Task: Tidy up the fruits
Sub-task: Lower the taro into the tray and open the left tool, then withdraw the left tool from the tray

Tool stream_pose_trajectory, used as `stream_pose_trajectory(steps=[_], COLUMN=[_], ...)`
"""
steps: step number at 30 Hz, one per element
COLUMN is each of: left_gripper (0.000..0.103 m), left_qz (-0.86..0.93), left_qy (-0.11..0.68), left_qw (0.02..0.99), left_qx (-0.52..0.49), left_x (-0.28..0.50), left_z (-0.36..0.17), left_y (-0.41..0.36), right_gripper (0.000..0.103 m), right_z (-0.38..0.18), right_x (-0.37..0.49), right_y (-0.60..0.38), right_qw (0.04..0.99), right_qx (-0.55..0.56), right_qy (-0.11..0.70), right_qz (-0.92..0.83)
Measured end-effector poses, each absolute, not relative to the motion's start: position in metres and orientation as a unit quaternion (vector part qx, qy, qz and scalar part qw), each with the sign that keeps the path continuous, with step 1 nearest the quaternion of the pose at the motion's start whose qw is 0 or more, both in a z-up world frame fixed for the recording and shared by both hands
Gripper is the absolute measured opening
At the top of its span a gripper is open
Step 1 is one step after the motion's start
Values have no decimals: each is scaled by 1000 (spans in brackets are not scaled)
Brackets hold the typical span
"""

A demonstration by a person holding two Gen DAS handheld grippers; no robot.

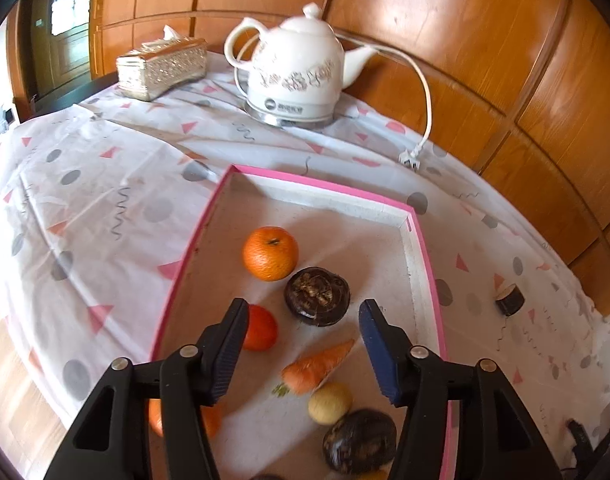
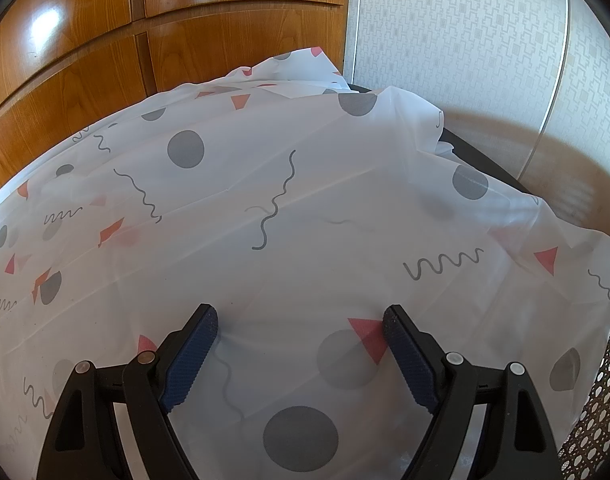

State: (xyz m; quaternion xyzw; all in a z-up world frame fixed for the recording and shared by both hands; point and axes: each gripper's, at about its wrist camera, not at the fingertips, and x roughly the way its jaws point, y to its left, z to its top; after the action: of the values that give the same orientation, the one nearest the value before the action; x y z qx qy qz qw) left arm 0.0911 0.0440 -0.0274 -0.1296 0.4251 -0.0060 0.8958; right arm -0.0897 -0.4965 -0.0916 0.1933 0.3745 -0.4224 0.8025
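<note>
Both fingers (image 1: 303, 312) (image 2: 301, 318) apart, empty; left above carrot (image 1: 317, 366).

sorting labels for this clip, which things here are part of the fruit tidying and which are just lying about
Job: pink-rimmed tray, big orange, small orange, carrot, two dark round fruits, pale round fruit, left gripper.
Lying about: teapot, tissue box, plug.
</note>
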Motion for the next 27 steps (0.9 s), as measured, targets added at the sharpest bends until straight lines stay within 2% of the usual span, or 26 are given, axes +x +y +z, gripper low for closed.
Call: stream_pose_trajectory(steps=[27], left_gripper=[62], left_qz=[48], left_qy=[398], left_qw=[906], left_qx=[-135], left_x=[8], left_z=[-21], left_y=[107], right_gripper=[88], right_z=[-89], right_x=[-83], right_y=[-497], right_qw=[800], right_qx=[197], right_qy=[383], right_qz=[-418])
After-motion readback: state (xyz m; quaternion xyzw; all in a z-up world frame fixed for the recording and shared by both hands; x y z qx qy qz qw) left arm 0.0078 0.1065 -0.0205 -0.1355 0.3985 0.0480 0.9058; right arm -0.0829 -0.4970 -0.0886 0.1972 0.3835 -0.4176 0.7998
